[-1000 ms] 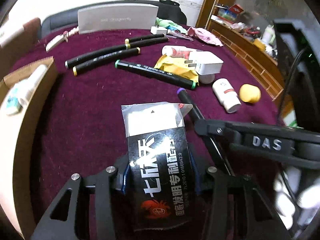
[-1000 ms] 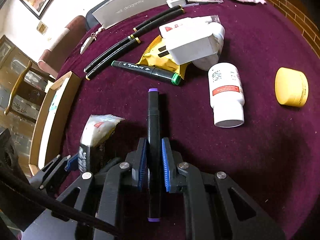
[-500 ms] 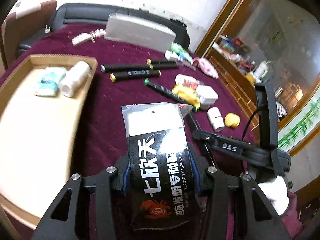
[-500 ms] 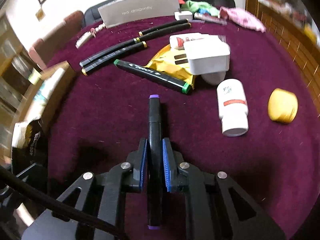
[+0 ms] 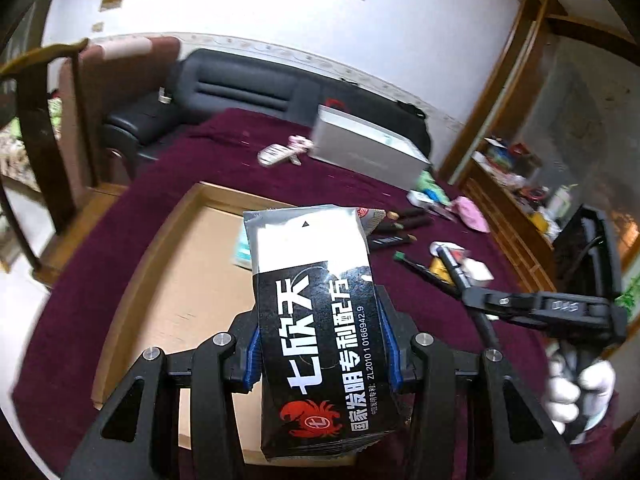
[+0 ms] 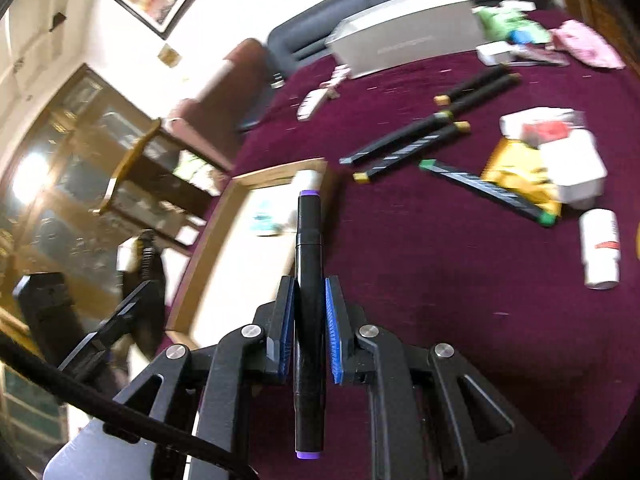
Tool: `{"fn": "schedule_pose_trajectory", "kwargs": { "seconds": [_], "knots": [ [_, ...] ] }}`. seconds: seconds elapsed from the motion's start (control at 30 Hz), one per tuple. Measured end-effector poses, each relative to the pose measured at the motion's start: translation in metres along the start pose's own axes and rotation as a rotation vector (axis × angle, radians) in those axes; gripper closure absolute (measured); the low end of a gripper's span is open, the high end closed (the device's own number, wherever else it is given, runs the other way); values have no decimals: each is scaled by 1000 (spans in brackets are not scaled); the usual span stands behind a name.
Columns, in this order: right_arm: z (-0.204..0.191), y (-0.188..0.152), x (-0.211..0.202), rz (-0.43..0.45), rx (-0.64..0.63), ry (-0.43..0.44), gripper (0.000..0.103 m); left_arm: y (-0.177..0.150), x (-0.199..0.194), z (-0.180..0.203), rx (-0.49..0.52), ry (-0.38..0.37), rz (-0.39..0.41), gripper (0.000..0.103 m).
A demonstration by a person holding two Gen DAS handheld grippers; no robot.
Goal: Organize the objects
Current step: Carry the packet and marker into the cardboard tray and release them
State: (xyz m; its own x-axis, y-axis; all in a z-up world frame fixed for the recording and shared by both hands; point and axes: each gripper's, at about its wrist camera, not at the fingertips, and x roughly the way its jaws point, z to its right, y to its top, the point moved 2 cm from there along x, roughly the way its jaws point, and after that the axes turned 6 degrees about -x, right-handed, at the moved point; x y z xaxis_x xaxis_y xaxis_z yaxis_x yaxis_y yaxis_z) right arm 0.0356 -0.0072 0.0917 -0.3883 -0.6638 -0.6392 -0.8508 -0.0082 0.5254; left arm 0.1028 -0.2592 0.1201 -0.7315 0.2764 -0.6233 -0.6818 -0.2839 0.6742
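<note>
My left gripper point(image 5: 320, 344) is shut on a black and white sachet point(image 5: 316, 312) with a red crab logo, held up above the wooden tray point(image 5: 168, 248). In the right wrist view my right gripper point(image 6: 310, 320) is shut on a black marker with purple ends point(image 6: 308, 280), which points toward the tray's near corner point(image 6: 280, 176). The right gripper point(image 5: 472, 294) with its marker also shows at the right of the left wrist view, held by a white-gloved hand point(image 5: 572, 392). A white bottle point(image 6: 308, 178) and a teal packet point(image 6: 264, 216) lie in the tray.
On the dark red cloth lie several black markers point(image 6: 408, 140), a green-capped marker point(image 6: 488, 192), a yellow packet point(image 6: 516, 176), a white adapter point(image 6: 572, 168), a white pill bottle point(image 6: 600, 248) and a grey box point(image 6: 408, 36). A wooden chair point(image 5: 52, 128) and black sofa point(image 5: 240, 92) stand beyond.
Both grippers have risen and swung left toward the tray with their loads. The tray now lies under the sachet, and the loose items have slid to the right of both views.
</note>
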Motion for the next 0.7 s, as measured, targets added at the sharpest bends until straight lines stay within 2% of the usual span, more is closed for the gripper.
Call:
{"fn": "schedule_pose_trajectory", "kwargs": {
  "seconds": [0.1, 0.23, 0.37, 0.47, 0.57, 0.7],
  "knots": [
    [-15, 11, 18, -21, 12, 53, 90, 13, 2, -16, 19, 55, 13, 62],
    [-36, 26, 50, -40, 21, 84, 90, 28, 19, -35, 37, 93, 0, 62],
    [-47, 39, 92, -85, 77, 132, 90, 39, 56, -52, 27, 113, -64, 62],
    [-49, 48, 126, -112, 128, 145, 90, 45, 87, -68, 33, 153, -106, 62],
    [-48, 55, 161, -142, 187, 153, 90, 51, 111, -83, 0, 138, -153, 62],
    [-41, 63, 199, -160, 260, 155, 90, 57, 137, -95, 18, 167, -193, 62]
  ]
}}
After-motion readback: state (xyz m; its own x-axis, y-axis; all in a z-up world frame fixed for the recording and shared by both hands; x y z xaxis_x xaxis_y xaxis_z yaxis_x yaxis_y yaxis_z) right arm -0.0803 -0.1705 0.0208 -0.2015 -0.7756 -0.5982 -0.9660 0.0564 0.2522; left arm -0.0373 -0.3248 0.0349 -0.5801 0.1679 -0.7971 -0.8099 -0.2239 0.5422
